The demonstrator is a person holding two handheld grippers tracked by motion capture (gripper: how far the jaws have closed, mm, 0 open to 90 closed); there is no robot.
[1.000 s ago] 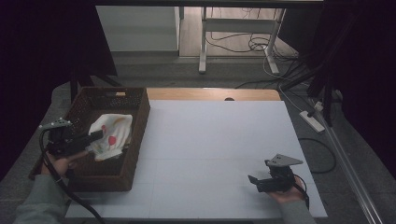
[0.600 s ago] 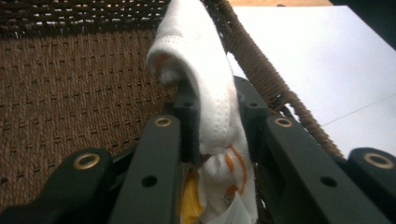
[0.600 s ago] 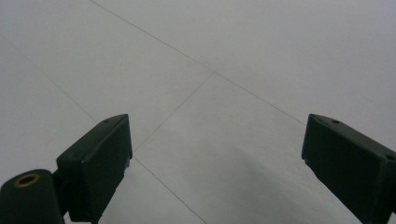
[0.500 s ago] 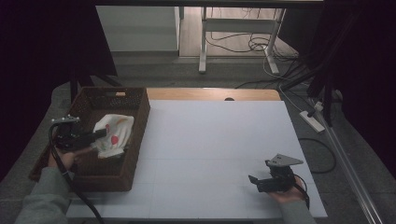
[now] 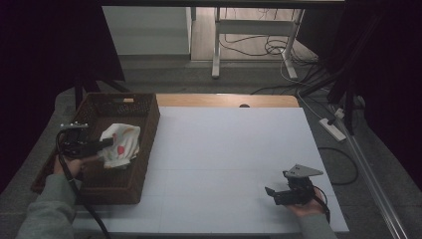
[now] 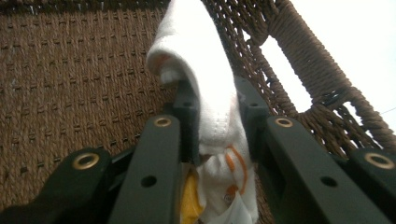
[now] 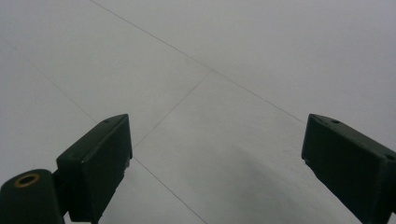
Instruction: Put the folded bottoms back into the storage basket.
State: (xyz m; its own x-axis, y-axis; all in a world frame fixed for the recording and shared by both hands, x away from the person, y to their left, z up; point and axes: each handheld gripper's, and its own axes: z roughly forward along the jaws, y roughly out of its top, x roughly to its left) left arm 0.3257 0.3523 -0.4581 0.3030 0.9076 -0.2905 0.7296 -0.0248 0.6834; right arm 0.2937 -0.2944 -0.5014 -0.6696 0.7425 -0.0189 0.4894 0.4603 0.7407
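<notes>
On the white table I am seeing the wicker basket sitting at the left edge. Over its inside, my left gripper is clamping a white cloth with red and orange marks, lifted above the basket floor. Near the front right corner, my right gripper is lying released, jaws spread wide over bare tabletop.

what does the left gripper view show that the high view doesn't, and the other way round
The left gripper view shows the grip up close: both black jaws pinch a fold of the white cloth, orange and yellow print below, against the basket's woven wall. The high view shows the layout: the right gripper open on the white table, and the person's sleeves. Both show the left gripper holding the cloth inside the basket.
</notes>
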